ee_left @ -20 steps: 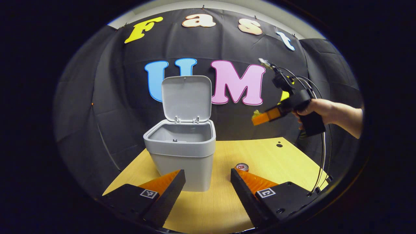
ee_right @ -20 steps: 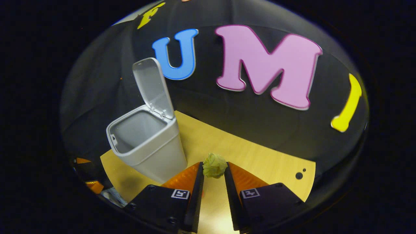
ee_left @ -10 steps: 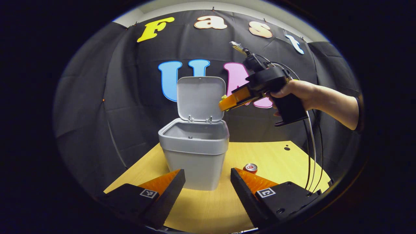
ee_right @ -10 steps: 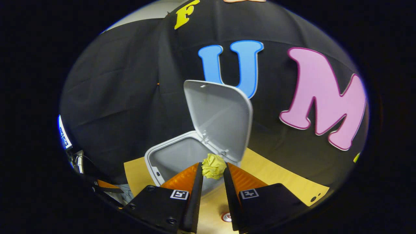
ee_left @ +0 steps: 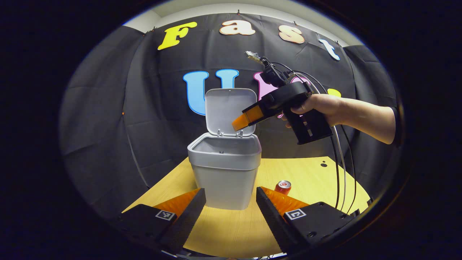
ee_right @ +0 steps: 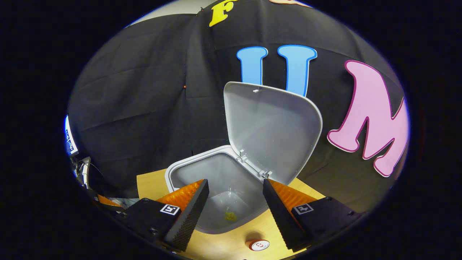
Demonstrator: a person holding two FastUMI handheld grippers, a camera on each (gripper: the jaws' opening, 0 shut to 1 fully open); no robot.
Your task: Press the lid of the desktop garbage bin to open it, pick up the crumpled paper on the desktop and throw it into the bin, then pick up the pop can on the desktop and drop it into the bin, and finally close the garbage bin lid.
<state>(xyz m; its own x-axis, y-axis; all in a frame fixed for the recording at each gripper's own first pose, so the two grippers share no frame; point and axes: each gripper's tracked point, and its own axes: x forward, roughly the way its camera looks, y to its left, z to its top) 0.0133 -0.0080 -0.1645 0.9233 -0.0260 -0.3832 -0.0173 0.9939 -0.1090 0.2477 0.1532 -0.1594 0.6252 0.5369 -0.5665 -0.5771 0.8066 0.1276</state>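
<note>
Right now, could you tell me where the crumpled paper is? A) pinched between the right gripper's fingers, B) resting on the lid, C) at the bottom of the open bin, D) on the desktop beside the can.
C: the crumpled paper lies inside the bin, below the open right gripper.

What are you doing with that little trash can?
A person holds a gripper in each hand and is tidying a desk. The right gripper hangs open above the open bin, whose lid stands up. A yellow paper ball lies at the bottom of the bin. The pop can stands on the table beside the bin, not yet picked up. The left gripper waits open, low in front of the bin.
</note>
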